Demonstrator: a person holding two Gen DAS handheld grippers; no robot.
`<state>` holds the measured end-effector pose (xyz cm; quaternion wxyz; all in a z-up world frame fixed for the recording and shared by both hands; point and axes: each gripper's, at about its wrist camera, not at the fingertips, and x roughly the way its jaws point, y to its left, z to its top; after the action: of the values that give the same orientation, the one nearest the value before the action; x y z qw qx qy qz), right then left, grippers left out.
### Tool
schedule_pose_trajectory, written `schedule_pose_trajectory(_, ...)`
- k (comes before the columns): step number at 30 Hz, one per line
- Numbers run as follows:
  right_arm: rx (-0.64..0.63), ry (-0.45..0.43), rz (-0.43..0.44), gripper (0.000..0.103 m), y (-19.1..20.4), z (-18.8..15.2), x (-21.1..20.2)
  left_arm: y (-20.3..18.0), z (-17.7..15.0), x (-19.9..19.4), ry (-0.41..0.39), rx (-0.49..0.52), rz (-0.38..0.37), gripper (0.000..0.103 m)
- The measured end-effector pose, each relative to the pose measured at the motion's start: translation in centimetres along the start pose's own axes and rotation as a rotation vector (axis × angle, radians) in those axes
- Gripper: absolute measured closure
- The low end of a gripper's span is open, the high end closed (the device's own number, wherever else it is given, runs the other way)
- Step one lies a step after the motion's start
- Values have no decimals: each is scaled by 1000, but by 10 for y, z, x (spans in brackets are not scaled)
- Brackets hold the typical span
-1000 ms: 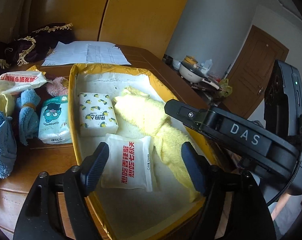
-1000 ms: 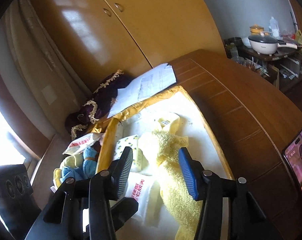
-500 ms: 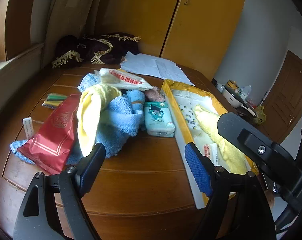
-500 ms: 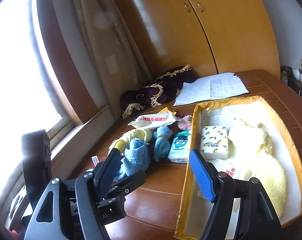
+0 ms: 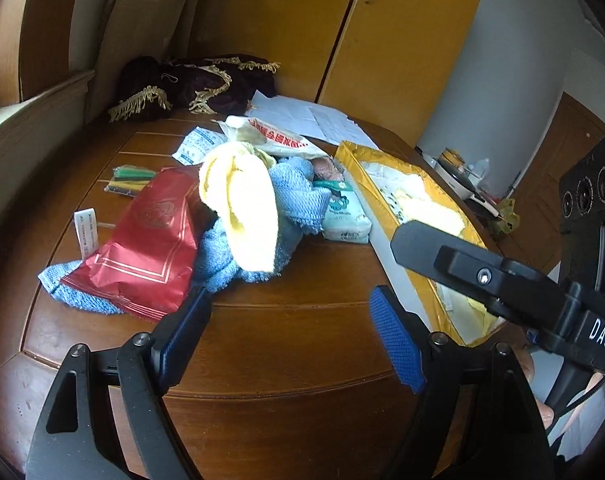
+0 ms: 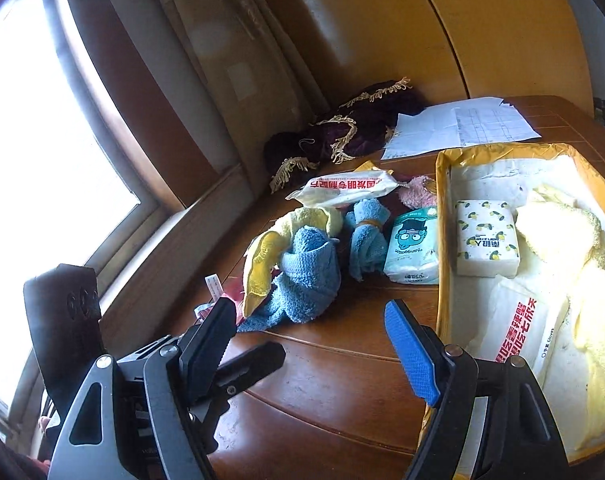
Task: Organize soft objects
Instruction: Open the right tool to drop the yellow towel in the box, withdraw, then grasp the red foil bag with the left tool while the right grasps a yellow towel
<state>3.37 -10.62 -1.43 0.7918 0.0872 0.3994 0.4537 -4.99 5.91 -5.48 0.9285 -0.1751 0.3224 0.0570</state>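
Above table [image 5: 286, 336], both grippers agape.

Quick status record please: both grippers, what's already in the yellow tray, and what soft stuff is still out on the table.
left gripper: open, empty, above bare table
right gripper: open, empty, beside the tray's left wall
yellow tray: holds lemon-print tissue pack, yellow towel, white packet with red lettering
still on table: blue towel tangled with yellow cloth, rolled blue cloth, cartoon-face tissue pack, pink fluffy item, red foil bag
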Motion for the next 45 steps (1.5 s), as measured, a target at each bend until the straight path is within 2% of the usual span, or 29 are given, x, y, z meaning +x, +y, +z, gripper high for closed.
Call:
schedule_pose_trajectory(3, 14, 14, 9, 24, 1, 0, 4, 9, 3, -7, -60, -13, 61, 21)
schedule_pose_trajectory(9, 73, 60, 54, 30, -2, 7, 14, 38, 12, -25, -133, -73, 101, 21)
schedule_pose_trajectory(15, 111, 104, 118, 34, 0, 25, 32, 72, 19, -37, -158, -148, 133, 21)
schedule_pose_trajectory(18, 121, 143, 126, 35, 4, 35, 46, 82, 19, -37, -151, -158, 146, 21)
schedule_pose_trajectory(22, 138, 178, 92, 34, 11, 59, 68, 91, 19, -31, -126, -190, 125, 21)
schedule_pose_trajectory(29, 147, 213, -67, 34, 11, 100, 122, 92, 18, -29, -118, -186, 111, 21)
schedule_pose_trajectory(33, 180, 296, -127, 33, -1, 95, 161, 91, 20, -28, -125, -181, 108, 21)
schedule_pose_trajectory(36, 155, 334, -152, 32, -5, 84, 173, 89, 22, -26, -122, -175, 104, 21)
schedule_pose_trajectory(38, 151, 342, -143, 37, -6, 80, 173, 88, 24, -23, -122, -175, 112, 21)
schedule_pose_trajectory(39, 151, 340, -133, 44, -6, 78, 170, 88, 25, -23, -117, -172, 117, 21)
schedule_pose_trajectory(41, 174, 344, -91, 50, -9, 76, 164, 88, 28, -18, -107, -169, 118, 21)
schedule_pose_trajectory(45, 202, 311, -18, 55, -15, 75, 154, 89, 36, -1, -52, -158, 108, 21)
